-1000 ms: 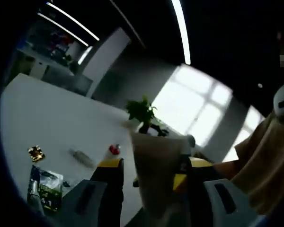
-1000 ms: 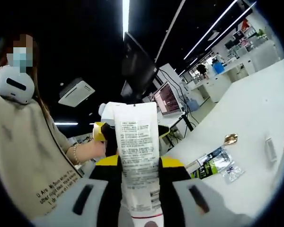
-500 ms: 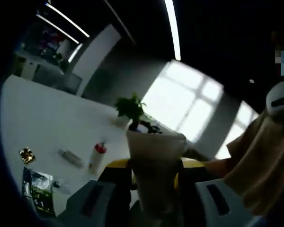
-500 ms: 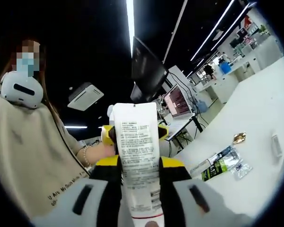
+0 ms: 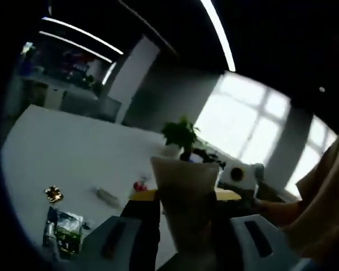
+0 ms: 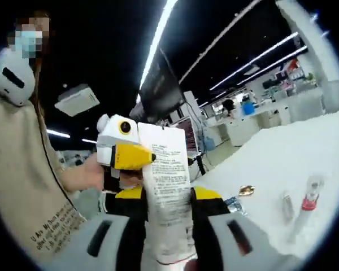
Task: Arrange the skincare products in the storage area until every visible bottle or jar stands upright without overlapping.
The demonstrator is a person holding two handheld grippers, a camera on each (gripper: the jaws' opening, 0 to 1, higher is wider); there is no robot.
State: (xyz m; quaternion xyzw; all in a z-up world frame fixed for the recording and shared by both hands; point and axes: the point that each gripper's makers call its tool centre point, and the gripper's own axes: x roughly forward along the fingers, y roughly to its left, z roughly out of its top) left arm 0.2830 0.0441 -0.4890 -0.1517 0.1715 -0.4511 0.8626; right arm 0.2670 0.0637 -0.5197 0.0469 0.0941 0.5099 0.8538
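Note:
A white squeeze tube [image 6: 169,195] with small print stands between the jaws of my right gripper [image 6: 168,197], which is shut on its lower part. My left gripper [image 6: 130,157], yellow and white, comes in from the left and meets the tube's upper left edge. In the left gripper view the same tube [image 5: 183,197] appears cream and shadowed, with its flat end up. It sits between the jaws of my left gripper [image 5: 183,206], which is shut on it. My right gripper [image 5: 237,175] shows just behind it. A red-capped bottle [image 6: 309,199] [image 5: 139,185] stands on the white table [image 6: 305,152].
On the table [image 5: 56,147] lie a gold wrapper [image 5: 53,193] [image 6: 247,190], a green sachet [image 5: 65,228], and a small grey tube [image 5: 108,196] [image 6: 288,204]. A potted plant [image 5: 181,135] stands at the far edge. A person in a beige top [image 6: 22,186] is close on the left.
Both views have swung with the hands. In the right gripper view the left gripper now sits at the tube's upper left rather than behind its top. The red-capped bottle has come into that view.

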